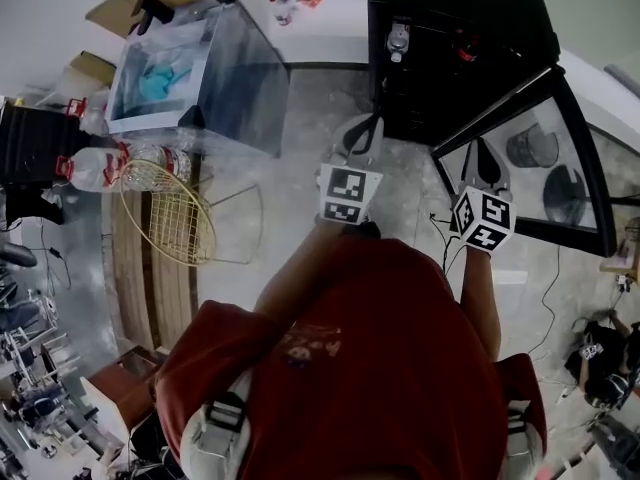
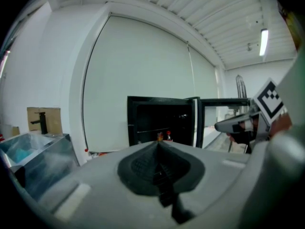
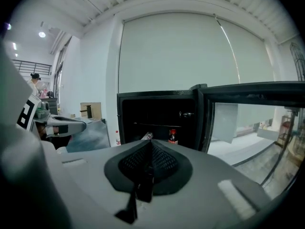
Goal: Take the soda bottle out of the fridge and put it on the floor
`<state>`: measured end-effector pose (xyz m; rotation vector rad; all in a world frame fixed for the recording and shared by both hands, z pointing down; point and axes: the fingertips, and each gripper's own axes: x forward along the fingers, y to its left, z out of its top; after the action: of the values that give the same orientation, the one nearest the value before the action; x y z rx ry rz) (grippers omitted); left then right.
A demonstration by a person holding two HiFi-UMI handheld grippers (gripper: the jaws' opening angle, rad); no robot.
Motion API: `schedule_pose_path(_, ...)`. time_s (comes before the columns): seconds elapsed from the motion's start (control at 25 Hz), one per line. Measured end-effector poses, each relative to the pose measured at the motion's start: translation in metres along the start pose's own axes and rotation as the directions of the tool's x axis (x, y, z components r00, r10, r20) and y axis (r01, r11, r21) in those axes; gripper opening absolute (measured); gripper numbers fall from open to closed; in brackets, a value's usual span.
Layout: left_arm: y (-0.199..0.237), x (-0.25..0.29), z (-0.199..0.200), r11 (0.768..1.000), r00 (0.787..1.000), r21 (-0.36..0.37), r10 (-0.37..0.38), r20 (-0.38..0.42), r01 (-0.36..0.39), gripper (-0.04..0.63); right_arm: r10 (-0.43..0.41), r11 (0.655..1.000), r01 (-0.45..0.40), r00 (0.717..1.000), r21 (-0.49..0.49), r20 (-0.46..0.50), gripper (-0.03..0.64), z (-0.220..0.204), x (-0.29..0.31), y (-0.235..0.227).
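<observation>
Now we face the black fridge, its glass door swung open at the right. Our left tool has its jaws pressed together with nothing between them, and our right tool is likewise closed and empty. The soda bottle (red cap, dark body) stands upright inside the fridge, well apart from both tools.

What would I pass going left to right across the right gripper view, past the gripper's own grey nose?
left gripper → cardboard box → soda bottle inside the fridge → fridge door, swung open
</observation>
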<state>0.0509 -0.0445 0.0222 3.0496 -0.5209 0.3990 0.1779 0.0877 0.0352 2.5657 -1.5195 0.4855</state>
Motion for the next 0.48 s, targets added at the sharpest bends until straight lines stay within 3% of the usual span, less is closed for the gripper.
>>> schedule_pose_path(0.24,0.022,0.028,0.009,1.000,1.000,0.028,-0.006,0.009,0.006,0.000,-0.034,0.998,0.033,0.999,0.045,0.010,-0.002,0.007,0.032,-0.007)
schedule_pose_path(0.48,0.029,0.055,0.015,0.999,0.999,0.011,0.042,0.011,-0.042,0.000,-0.010,0.999,0.010,1.000,0.046,0.010,-0.002,0.010,0.059,-0.030)
